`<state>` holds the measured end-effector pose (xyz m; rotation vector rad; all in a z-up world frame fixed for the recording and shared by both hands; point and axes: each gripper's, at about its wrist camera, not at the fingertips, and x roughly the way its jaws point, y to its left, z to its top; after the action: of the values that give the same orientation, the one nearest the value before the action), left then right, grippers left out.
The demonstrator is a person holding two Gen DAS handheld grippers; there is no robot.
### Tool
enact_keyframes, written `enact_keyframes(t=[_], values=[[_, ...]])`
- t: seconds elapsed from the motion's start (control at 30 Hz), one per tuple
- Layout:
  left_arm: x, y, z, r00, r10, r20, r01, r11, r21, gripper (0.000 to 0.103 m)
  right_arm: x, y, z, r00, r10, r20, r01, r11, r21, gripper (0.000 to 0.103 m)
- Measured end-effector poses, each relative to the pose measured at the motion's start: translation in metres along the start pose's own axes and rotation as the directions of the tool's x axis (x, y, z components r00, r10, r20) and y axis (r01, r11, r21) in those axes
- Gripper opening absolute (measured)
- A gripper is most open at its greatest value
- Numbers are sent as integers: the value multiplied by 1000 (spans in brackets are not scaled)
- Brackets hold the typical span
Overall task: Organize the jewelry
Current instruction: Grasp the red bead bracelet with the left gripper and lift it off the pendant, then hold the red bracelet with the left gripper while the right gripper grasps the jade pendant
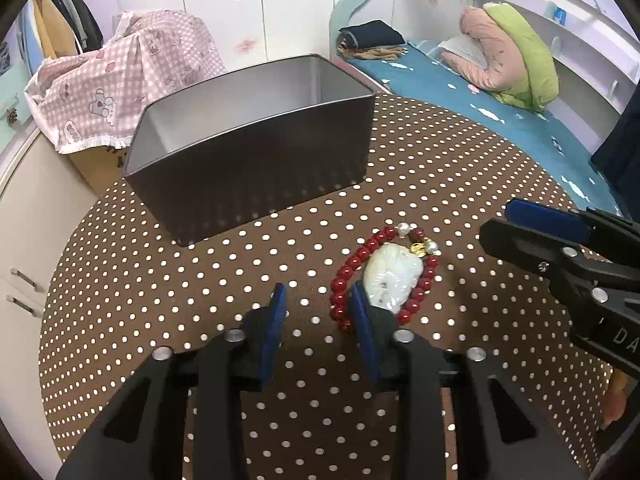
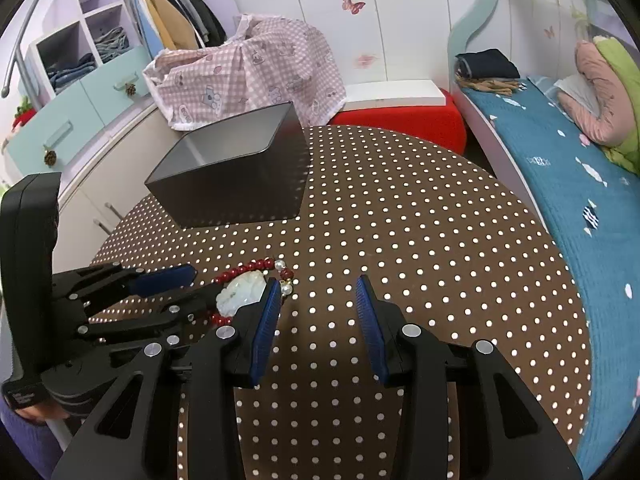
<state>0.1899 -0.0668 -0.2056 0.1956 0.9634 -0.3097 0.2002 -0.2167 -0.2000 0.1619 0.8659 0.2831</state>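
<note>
The left tool (image 1: 318,308), unclenched, is being lowered beside the red beaded bracelet (image 1: 352,264), seemingly for grasping; the right tool (image 2: 318,296) is being held parted, empty.

A matt grey rectangular metal tin (image 1: 256,160) stands at twelve o'clock from the glossy red-beaded bracelet (image 1: 384,276) on dotted brown cloth (image 1: 440,184).

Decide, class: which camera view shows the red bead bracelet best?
The left wrist view: nearly the whole red bead bracelet shows, circling its white pendant. In the right wrist view, gripper fingers hide most of it.
</note>
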Motion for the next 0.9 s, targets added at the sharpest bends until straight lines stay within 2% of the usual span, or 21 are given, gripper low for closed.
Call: enact_keyframes(t=[0.03,0.13,0.23,0.43,0.63,0.7,0.8,0.9], values=[[-1,-1,0,1000,1,1,-1,1000,4,6,0,1,0,1000,-1,-2,1,1000,0,39],[0,-7,1,1000,18,0,-18,999,40,6,1,3,-2,1000,0,-8,0,1000,-2,39],[-1,-1,5,997,-75,-4,75,997,-4,6,3,6,-5,1000,2,-13,-2,1000,-2,39],[-20,6,18,991,-122,59,124,992,-28,6,1,8,-6,1000,0,-9,0,1000,1,39],[-51,20,30,967,-206,150,220,972,-85,6,3,14,-8,1000,7,-17,-7,1000,-12,39],[-60,25,32,958,-225,178,245,964,-99,6,4,18,-10,1000,7,-19,-7,1000,-13,48],[-72,36,30,946,-248,209,278,953,-125,6,7,23,-11,999,16,-30,-16,1000,-22,48],[-77,48,28,954,-211,213,244,959,-145,6,13,31,-12,999,18,-40,-19,999,-33,48]])
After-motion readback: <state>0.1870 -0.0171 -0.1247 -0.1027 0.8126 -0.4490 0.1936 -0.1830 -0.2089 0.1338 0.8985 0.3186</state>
